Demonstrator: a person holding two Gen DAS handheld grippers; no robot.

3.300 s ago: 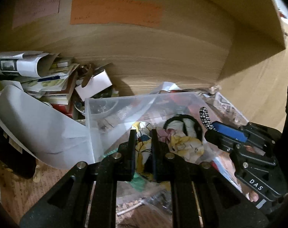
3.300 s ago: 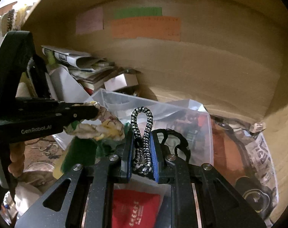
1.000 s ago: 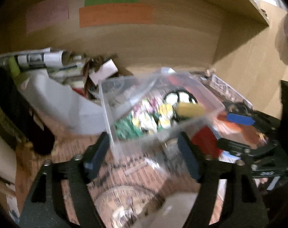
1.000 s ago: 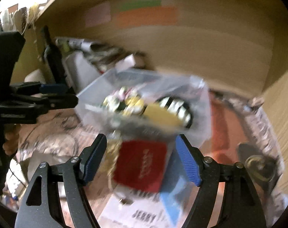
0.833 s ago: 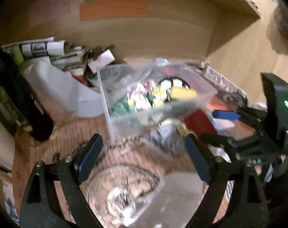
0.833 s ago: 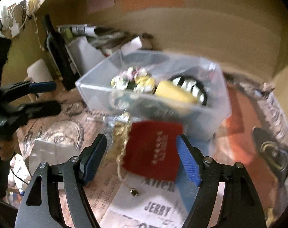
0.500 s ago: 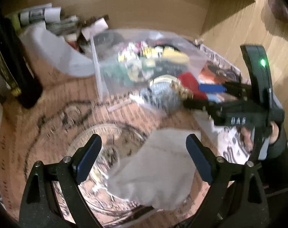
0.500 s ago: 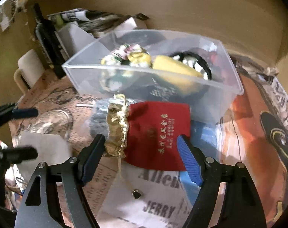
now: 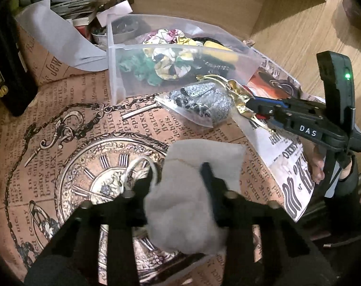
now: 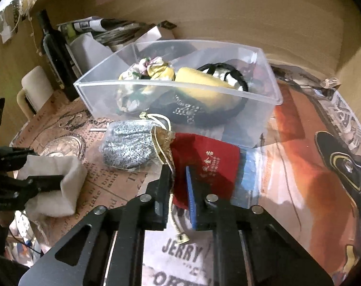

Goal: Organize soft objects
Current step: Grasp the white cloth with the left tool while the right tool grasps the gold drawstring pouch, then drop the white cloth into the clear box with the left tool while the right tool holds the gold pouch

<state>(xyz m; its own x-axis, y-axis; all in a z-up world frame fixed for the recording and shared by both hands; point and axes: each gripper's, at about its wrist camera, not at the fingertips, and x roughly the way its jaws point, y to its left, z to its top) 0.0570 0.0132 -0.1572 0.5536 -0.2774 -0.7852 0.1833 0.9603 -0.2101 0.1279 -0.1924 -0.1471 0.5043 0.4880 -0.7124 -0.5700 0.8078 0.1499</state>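
Note:
A clear plastic bin (image 9: 113,66) (image 10: 180,88) holds floral scrunchies (image 9: 168,57), a yellow pouch (image 10: 199,78) and dark soft items. My left gripper (image 9: 179,174) is shut on a pale grey cloth pouch (image 9: 192,202), which also shows in the right wrist view (image 10: 56,186). My right gripper (image 10: 179,174) is shut on the corner of a red drawstring pouch (image 10: 209,162) with a gold cord. A clear bag with a silver-grey pouch (image 9: 201,102) (image 10: 130,145) lies in front of the bin.
The table is covered with printed paper showing a clock (image 9: 104,178). A dark bottle (image 10: 54,47) and stacked papers (image 9: 61,2) stand at the back left. A wooden wall (image 10: 251,12) runs behind the bin. A white mug (image 10: 35,88) stands at the left.
Both grippers pulled back from the bin open and have now shut: the left on the grey cloth pouch, the right on the red pouch.

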